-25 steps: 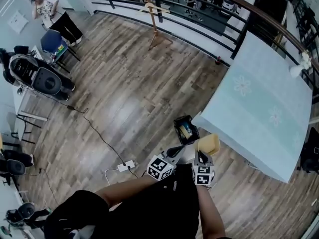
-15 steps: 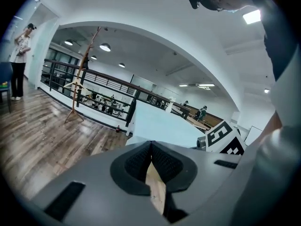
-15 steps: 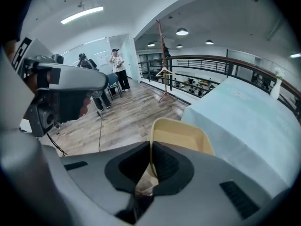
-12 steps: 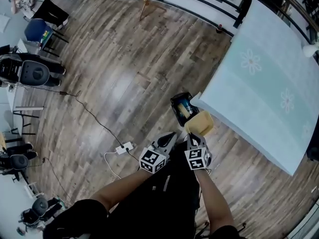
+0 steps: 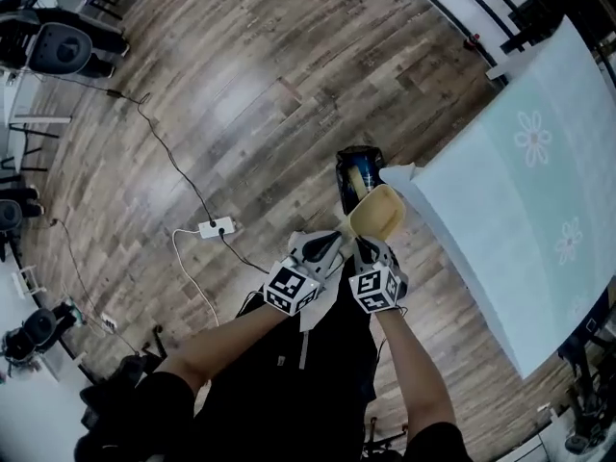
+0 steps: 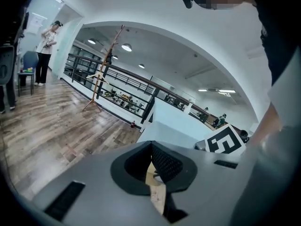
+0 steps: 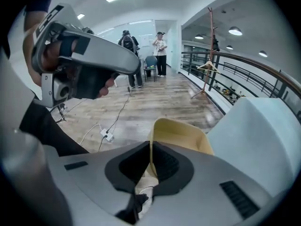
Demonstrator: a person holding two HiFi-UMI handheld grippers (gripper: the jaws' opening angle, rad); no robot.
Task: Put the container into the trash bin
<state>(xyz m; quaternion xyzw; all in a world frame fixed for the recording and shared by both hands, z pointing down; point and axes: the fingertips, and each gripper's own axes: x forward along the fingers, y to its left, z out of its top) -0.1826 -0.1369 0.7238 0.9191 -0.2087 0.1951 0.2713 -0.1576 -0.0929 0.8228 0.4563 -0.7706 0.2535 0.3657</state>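
Pale yellow plastic with a thin wall: we judge the container to be light and a little flexible, so a hold on the rim is enough, but a hard squeeze may bend it. The right gripper pinches its near wall and holds it in the air, just beside the trash bin at the table corner. The left gripper has its jaws pressed together on nothing. The container covers part of the bin's opening, and we cannot judge how high it hangs above it.
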